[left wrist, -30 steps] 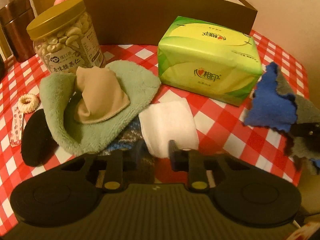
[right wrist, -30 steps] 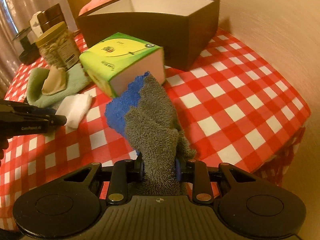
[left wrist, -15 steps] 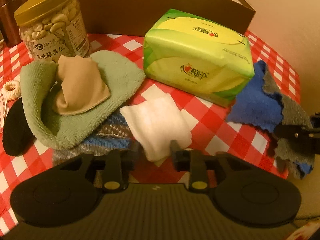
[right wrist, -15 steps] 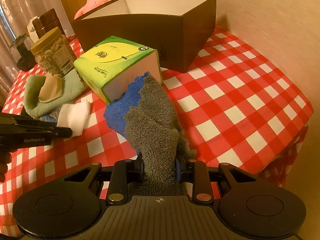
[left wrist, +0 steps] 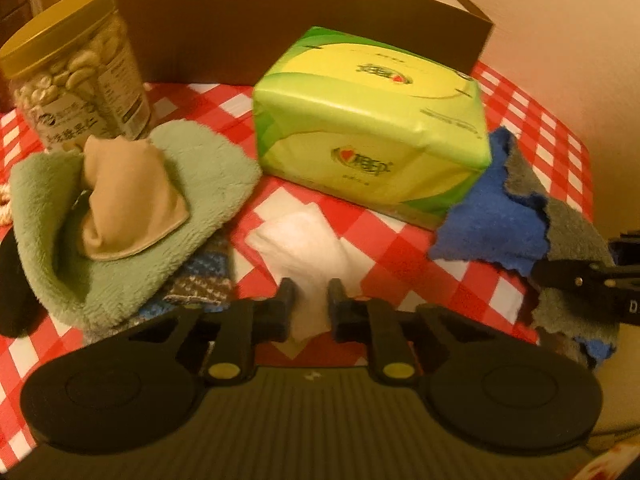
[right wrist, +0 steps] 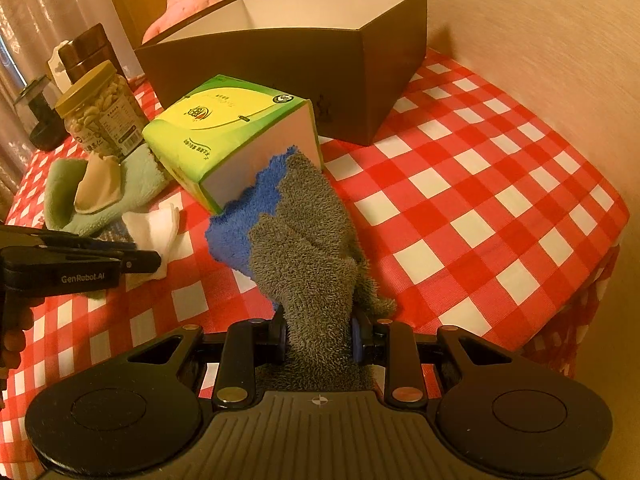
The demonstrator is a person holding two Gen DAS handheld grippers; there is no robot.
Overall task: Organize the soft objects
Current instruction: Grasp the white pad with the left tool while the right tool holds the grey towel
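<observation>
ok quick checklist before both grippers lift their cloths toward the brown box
1. Right gripper clamped on the grey and blue cloth: ok.
2. Left gripper closing, white cloth between its fingers; firm pinch: cannot tell.
3. Brown box open at the top: ok.
4. Box inside free of things: cannot tell, the floor is hidden.
5. Tissue pack stands between the cloths and the box: not ok, lift over it.
6. White cloth free of the green towel: ok.
</observation>
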